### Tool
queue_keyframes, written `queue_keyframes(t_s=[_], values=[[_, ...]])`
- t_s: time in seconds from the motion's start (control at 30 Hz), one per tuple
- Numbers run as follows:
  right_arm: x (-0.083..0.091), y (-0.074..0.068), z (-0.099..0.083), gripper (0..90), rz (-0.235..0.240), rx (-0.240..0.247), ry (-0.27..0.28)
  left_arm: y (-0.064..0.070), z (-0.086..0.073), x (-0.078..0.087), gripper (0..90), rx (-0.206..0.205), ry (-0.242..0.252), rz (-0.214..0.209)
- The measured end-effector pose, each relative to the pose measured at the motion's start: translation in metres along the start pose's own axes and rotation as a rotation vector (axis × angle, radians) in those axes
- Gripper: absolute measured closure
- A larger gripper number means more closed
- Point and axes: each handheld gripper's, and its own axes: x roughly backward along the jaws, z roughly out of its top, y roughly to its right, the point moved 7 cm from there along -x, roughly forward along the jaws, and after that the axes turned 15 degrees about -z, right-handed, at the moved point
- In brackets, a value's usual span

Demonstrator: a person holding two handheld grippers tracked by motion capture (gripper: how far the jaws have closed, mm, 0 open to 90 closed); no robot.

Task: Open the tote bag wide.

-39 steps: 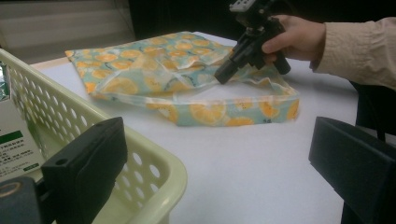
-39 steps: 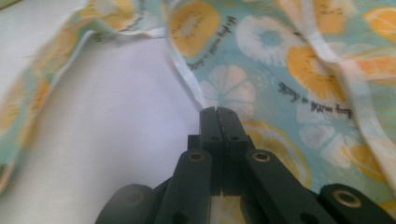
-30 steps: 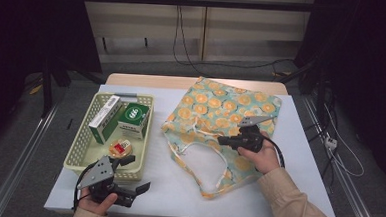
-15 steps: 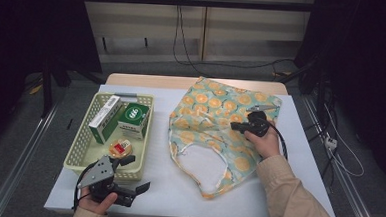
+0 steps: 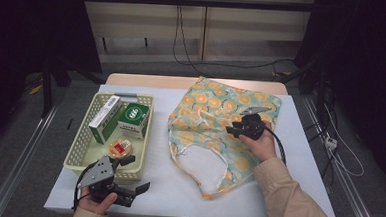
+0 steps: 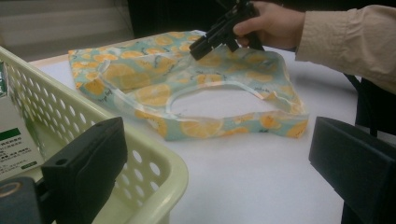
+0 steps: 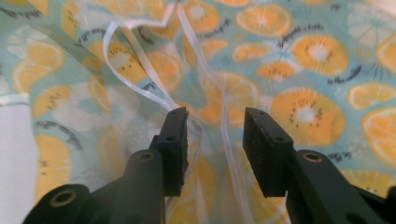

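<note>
Item: orange-print bag (image 5: pixel 215 119), lying flat on the worktop (image 5: pixel 298 169), its mouth turned toward the person.

Right gripper (image 5: pixel 234 131): jaws parted, nothing held. In the right gripper view its white drawstring (image 7: pixel 140 49) runs between and just beyond the jaws, one strand brushing the inside of the left-hand one.

Left gripper (image 5: pixel 137 189): jaws wide apart and empty, held low beside the near corner of the basket (image 5: pixel 86 142), which carries a green box (image 5: pixel 134 119), a white carton (image 5: pixel 104 119) and a small round tin (image 5: pixel 120 148).

Step in hand, by judgement: taking hold of the bag's upper layer. Best done by gathering fabric and string together deep between the jaws, then closing; a pinch on the thin string alone would likely slip.

Change from half a second ago: the right gripper has moved back toward the person over the bag; the left gripper is unmoved.
</note>
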Motion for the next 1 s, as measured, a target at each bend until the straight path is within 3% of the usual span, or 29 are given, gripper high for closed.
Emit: queue_keyframes(t_s=[0.03,0.17,0.4,0.47,0.53,0.57,0.6,0.63,0.67,0.7,0.73,0.77,0.87,0.97,1.0], values=[[0.008,-0.002,0.007,52.3,-0.004,0.001,0.029,0.0,0.0,0.0,4.1,0.001,0.001,0.0],[0.024,-0.01,0.018,46.6,-0.002,0.018,0.069,0.001,0.001,0.0,4.1,-0.003,0.0,-0.001],[0.039,-0.027,0.024,48.9,0.032,0.058,0.087,0.002,0.001,-0.001,4.1,-0.005,-0.003,0.002],[0.042,-0.032,0.026,54.7,0.047,0.066,0.093,0.002,0.001,-0.002,4.1,-0.005,-0.002,-0.004],[0.047,-0.042,0.027,72.0,0.087,0.089,0.096,0.002,0.001,-0.002,4.1,-0.003,-0.004,-0.007],[0.047,-0.042,0.027,72.0,0.087,0.089,0.096,0.002,0.001,-0.002,4.1,-0.002,-0.004,-0.008],[0.048,-0.045,0.027,78.0,0.101,0.096,0.096,0.002,0.001,-0.003,4.1,-0.003,-0.004,-0.008],[0.05,-0.053,0.027,86.5,0.149,0.088,0.099,0.002,0.001,-0.002,4.1,-0.004,-0.005,-0.006],[0.05,-0.053,0.027,86.5,0.149,0.088,0.099,0.002,0.001,-0.003,4.1,-0.002,-0.002,-0.007],[0.052,-0.057,0.028,90.0,0.178,0.09,0.104,0.002,0.001,-0.003,4.1,0.003,0.001,-0.008],[0.053,-0.061,0.028,90.0,0.192,0.09,0.102,0.0,0.0,-0.002,4.1,-0.018,-0.013,0.0],[0.055,-0.065,0.028,90.0,0.202,0.099,0.104,0.002,0.0,-0.003,4.1,-0.002,-0.006,-0.005],[0.055,-0.081,0.022,90.0,0.264,0.106,0.068,0.002,0.0,-0.003,4.1,-0.007,-0.009,-0.006],[0.047,-0.082,0.014,90.0,0.234,0.123,0.041,0.001,0.0,-0.002,4.1,-0.015,-0.01,-0.005],[0.036,-0.077,0.007,90.0,0.202,0.111,0.014,0.001,0.0,-0.002,4.1,-0.015,-0.01,-0.005]])
